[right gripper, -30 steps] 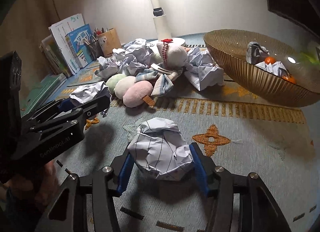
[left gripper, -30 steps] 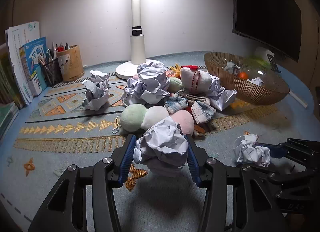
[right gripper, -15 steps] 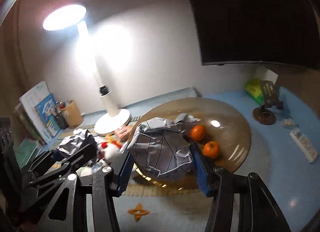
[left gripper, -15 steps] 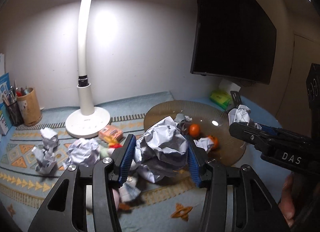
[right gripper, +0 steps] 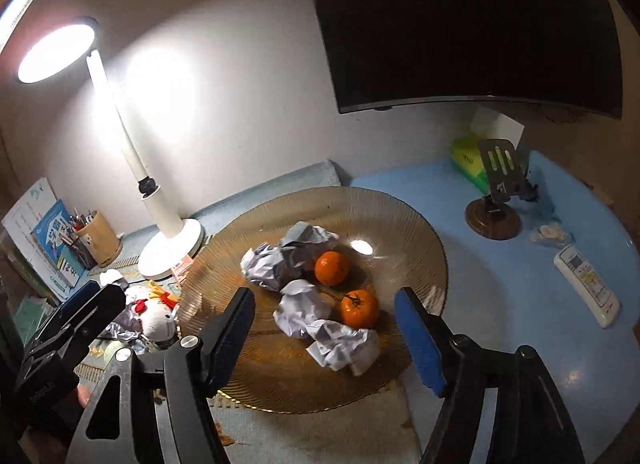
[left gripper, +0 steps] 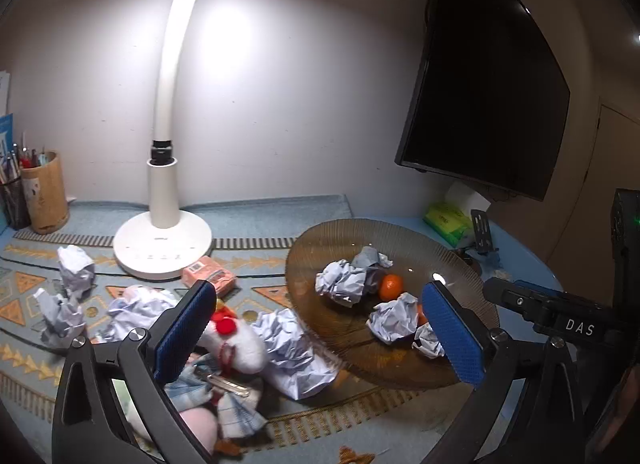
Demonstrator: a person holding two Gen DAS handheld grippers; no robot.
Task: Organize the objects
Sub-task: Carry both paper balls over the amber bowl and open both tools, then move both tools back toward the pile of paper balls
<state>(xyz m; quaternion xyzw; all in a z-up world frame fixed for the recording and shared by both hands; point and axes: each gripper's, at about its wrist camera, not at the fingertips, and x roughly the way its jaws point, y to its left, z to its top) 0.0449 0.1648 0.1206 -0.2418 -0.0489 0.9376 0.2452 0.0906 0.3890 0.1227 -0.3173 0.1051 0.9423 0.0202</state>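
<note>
Both the left gripper [left gripper: 320,328] and the right gripper [right gripper: 324,336] were opening with nothing between their jaws, above the bowl [right gripper: 400,223], where four paper balls [right gripper: 296,308] lay at its center, oranges [right gripper: 331,268] at three o'clock.

Left gripper [left gripper: 320,328] jaws opening, nothing between them; crumpled paper balls [left gripper: 390,322] and orange [left gripper: 391,287] in amber bowl [left gripper: 320,260].

Both grippers are matte black plastic frames: left gripper [left gripper: 316,328] has blue textured pads and silver screws, while right gripper [right gripper: 324,328] matches it, white "DAS" lettering along its side.
</note>
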